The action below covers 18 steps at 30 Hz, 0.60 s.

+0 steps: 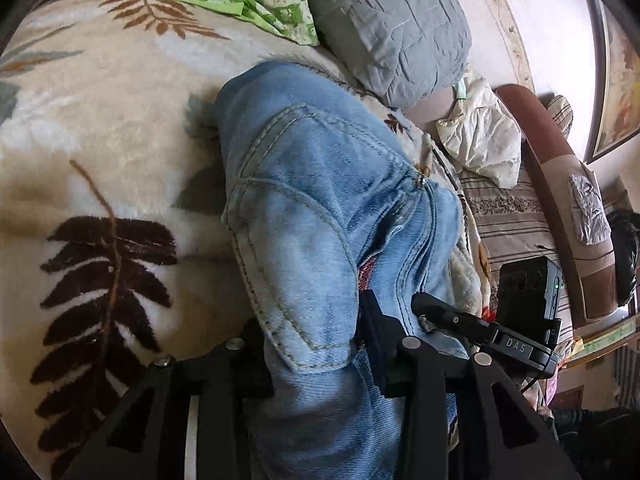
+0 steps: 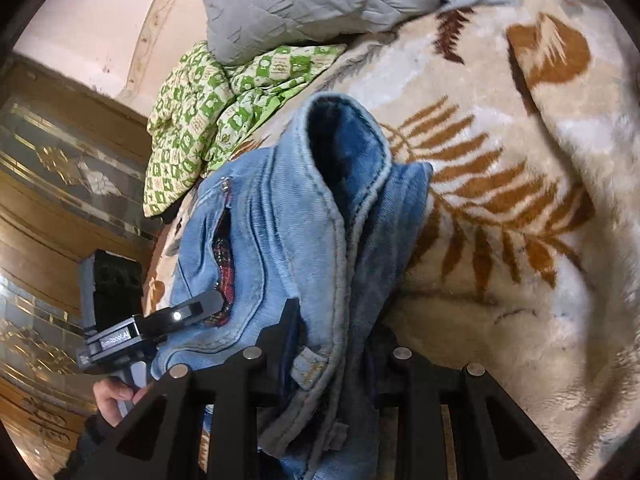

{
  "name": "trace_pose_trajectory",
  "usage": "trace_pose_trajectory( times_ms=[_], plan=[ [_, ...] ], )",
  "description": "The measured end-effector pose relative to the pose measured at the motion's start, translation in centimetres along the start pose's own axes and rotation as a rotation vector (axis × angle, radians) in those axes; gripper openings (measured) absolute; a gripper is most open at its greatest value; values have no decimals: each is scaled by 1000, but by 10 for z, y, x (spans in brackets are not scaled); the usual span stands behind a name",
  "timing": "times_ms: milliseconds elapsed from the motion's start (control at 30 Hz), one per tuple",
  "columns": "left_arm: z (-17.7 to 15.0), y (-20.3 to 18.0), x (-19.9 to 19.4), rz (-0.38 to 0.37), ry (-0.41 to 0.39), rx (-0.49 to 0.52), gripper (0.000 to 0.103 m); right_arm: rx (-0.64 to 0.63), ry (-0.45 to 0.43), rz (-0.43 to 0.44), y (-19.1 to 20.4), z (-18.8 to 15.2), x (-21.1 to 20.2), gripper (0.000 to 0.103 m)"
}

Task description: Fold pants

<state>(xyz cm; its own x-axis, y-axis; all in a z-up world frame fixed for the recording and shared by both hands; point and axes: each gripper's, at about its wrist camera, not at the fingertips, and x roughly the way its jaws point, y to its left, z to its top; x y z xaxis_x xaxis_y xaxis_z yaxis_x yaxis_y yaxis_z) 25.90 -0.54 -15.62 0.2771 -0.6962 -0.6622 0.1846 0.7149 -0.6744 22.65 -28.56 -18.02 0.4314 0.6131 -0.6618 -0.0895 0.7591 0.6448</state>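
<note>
Your left gripper (image 1: pixel 316 344) has its two jaws clamped on a thick bunch of denim, and your right gripper (image 2: pixel 332 336) is likewise clenched on a gathered fold of the same cloth. Both hold the one pair of light blue jeans (image 1: pixel 320 200), which hangs bundled from the two grips, with its far end resting on the blanket (image 1: pixel 100 128). From the right wrist view you see an open hem or leg end gaping dark blue at the top, and a zip fly parted over a red patterned lining.

From each view you can see the other gripper's black body beside the denim, and one hand (image 2: pixel 114 396) curls round the left one's handle.

Beyond the jeans you have one cream plush blanket with brown fern leaves, one grey pillow (image 1: pixel 384 20), one green-and-white checked cloth (image 2: pixel 192 120), and one crumpled white cloth (image 1: pixel 480 136) near a striped sofa (image 1: pixel 516 216).
</note>
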Motion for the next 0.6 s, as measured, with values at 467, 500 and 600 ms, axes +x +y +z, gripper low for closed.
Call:
trace_pose_trajectory(
  times_ms=[467,500,600],
  plan=[
    [-9,-9,-30,124,-74,12,96,-9,-9,-45,17,5,-23,72],
    [-11,-14,-37,148,-92,40,96,-27,-18,-34,23,5,-34,74],
    [-20,-29,-60,215,-139,133,96,-103,-48,-37,38,2,-58,79]
  ],
)
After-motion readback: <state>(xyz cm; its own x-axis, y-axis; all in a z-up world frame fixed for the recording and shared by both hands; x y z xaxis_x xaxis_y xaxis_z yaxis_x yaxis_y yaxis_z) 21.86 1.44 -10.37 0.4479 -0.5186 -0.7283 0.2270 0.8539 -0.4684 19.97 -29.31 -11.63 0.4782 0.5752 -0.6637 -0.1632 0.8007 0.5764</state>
